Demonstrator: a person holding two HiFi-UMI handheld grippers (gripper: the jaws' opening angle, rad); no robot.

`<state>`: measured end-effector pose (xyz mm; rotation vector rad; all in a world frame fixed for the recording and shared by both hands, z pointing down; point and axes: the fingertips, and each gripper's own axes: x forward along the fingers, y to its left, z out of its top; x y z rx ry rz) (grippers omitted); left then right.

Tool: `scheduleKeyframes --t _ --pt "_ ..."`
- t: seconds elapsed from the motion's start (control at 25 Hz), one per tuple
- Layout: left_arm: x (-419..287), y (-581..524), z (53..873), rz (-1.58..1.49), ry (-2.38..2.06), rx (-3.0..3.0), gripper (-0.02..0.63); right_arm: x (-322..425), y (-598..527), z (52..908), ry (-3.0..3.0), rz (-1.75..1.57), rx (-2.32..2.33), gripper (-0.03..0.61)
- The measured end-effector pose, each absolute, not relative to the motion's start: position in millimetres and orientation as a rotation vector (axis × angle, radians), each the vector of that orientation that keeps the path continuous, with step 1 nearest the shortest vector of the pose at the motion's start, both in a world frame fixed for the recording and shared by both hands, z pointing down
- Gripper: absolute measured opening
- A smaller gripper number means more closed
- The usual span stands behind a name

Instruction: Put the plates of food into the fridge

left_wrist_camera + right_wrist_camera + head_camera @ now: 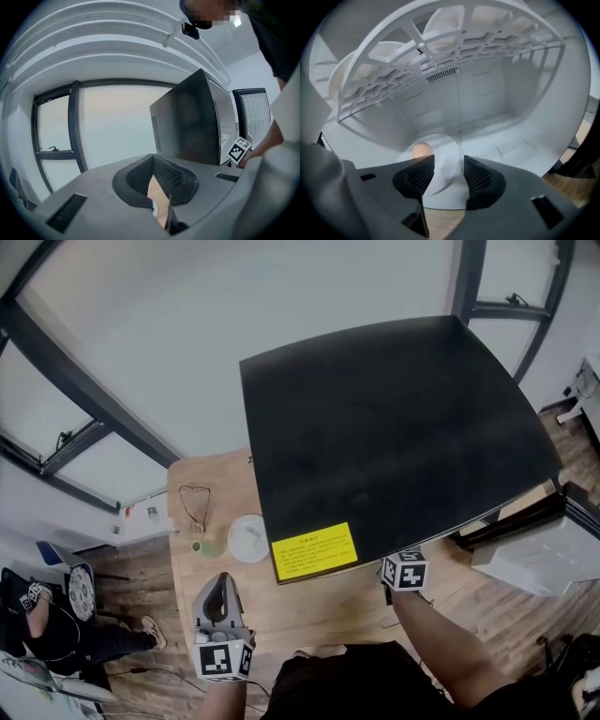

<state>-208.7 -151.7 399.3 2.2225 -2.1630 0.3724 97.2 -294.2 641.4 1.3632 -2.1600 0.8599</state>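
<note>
Spread jaws of the right gripper (447, 165) frame, without pinching, a white plate (446, 146) on the fridge floor (511, 140), likely stiff, slick and breakable with round food (421, 150) apt to roll, so best pinched level by its rim, while the left gripper (153, 171) is pressed together, empty.

Fridge (394, 427): small, matte black top, yellow sticker (314, 551) at its near left corner. Stands on the right part of the wooden table (309, 610). Door (534, 557) swung open to the right, white inside. Interior walls white, with a white slotted shelf (440, 51) across the upper part.

Plate one (447, 164): white, round, lying flat on the fridge floor near the front edge. Tan rounded food piece (421, 150) on its left side.

Plate two (249, 538): white, round, flat on the table just left of the fridge; contents unclear.
</note>
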Motion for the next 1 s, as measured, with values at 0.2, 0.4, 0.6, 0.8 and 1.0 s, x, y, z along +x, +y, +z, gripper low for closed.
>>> scheduleKeyframes --t 0.2,0.4,0.6,0.8,1.0 --pt "-198.5 -156.9 394.7 0.328 -2.143 2.256 0.003 108.2 -287.2 611.0 -2.255 0.738 1.400 0.212" --pt "-174.0 -153.4 395.4 0.265 -2.090 2.289 0.003 127.3 -255.6 566.3 -2.418 0.629 1.370 0.210" --pt "-157.5 -153.3 400.6 0.227 -2.058 2.320 0.003 150.9 -239.5 527.2 -2.506 0.607 1.377 0.174" --pt "-146.7 -151.1 394.7 0.230 -2.045 2.362 0.003 170.0 -228.4 492.0 -2.556 0.601 1.398 0.058" --pt "-141.4 -145.5 402.1 0.219 -2.035 2.332 0.003 171.9 -217.0 465.9 -2.603 0.463 1.372 0.026"
